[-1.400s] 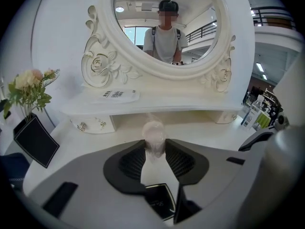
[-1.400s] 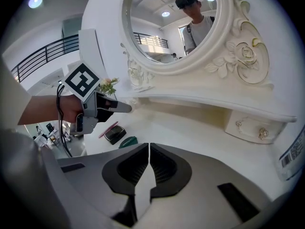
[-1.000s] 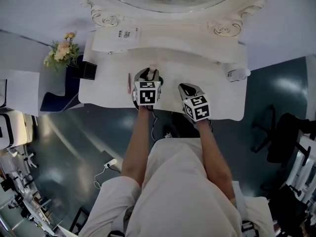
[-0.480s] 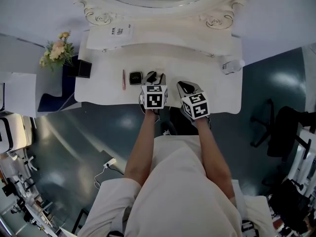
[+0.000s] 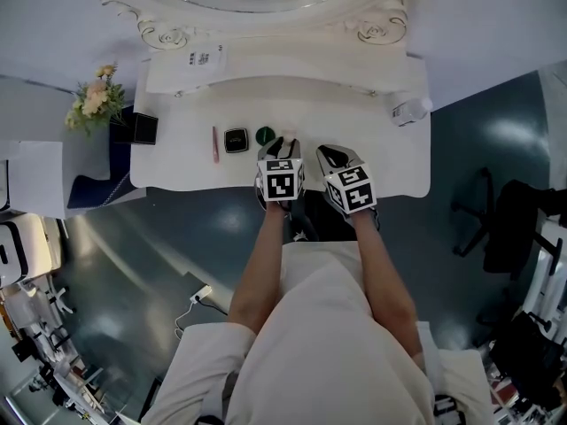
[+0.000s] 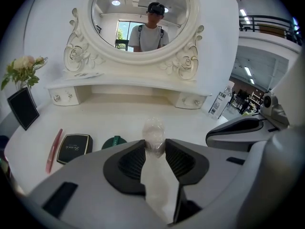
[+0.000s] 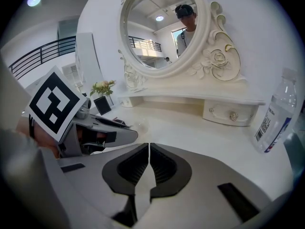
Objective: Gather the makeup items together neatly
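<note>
My left gripper point(image 6: 155, 146) is shut on a small clear plastic container point(image 6: 154, 131) that sticks out past its fingertips, just above the white vanity top point(image 6: 190, 123). To its left lie a green round item point(image 6: 113, 141), a black compact point(image 6: 74, 148) and a pink pencil point(image 6: 53, 150) in a row. The head view shows the left gripper point(image 5: 282, 144) right of the green item point(image 5: 265, 135), the compact point(image 5: 236, 140) and the pencil point(image 5: 214, 143). My right gripper point(image 7: 148, 149) is shut on nothing. It hovers beside the left one near the front edge point(image 5: 334, 156).
A water bottle point(image 7: 274, 120) stands at the table's right end point(image 5: 409, 111). Flowers point(image 5: 91, 101) and a black frame point(image 5: 142, 128) sit at the left end. An ornate oval mirror point(image 6: 140, 18) with a small drawer shelf point(image 6: 128, 87) rises at the back.
My left gripper has moved right and toward the front edge with the clear container, uncovering the compact and the green item. The right gripper has barely shifted.
</note>
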### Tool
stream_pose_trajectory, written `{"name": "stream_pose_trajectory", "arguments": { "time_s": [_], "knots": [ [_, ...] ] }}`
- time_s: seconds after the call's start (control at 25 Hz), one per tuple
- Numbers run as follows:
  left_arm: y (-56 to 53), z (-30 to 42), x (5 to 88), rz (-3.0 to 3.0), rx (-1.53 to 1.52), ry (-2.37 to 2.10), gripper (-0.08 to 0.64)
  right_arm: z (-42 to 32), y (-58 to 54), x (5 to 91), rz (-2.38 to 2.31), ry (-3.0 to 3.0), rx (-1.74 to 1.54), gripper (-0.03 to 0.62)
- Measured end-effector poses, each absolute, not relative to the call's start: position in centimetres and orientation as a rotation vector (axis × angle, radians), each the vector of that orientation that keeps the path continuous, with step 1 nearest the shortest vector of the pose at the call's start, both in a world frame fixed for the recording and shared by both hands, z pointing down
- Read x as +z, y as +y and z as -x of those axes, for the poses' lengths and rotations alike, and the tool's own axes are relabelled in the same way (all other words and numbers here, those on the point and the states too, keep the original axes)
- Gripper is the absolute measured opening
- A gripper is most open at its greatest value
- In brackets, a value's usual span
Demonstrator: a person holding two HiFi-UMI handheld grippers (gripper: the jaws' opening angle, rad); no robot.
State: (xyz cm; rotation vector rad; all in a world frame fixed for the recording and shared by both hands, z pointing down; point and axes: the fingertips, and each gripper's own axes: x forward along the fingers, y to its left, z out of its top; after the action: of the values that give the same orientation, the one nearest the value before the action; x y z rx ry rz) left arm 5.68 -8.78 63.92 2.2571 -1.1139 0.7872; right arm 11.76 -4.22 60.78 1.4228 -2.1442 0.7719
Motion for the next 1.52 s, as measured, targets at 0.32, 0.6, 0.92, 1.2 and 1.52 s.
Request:
{"name": "stream_pose_trajectory", "arguments": {
  "time_s": [0.32,0.6,0.92,1.2,1.52],
  "knots": [
    [-8.6,-6.4,64.3,-2.227,0.768,-1.085,0.146,-12.9,-3.7,61.2,-1.439,-2.128,0.781,0.046],
    [-8.8,-6.0,64.8,-2.213,0.771,-1.081,0.173,-12.8,-3.7,61.1,-1.436,-2.129,0.774,0.046],
    [-8.6,-5.7,64.9,-2.229,0.801,-1.077,0.235,-12.7,-3.7,60.9,-1.444,-2.129,0.765,0.046],
    [-8.5,-4.7,64.1,-2.249,0.809,-1.097,0.245,-12.2,-3.7,60.5,-1.455,-2.135,0.758,0.046],
    [-7.9,-2.5,62.4,-2.26,0.787,-1.136,0.245,-10.9,-3.4,59.9,-1.465,-2.145,0.754,0.046]
  ]
}}
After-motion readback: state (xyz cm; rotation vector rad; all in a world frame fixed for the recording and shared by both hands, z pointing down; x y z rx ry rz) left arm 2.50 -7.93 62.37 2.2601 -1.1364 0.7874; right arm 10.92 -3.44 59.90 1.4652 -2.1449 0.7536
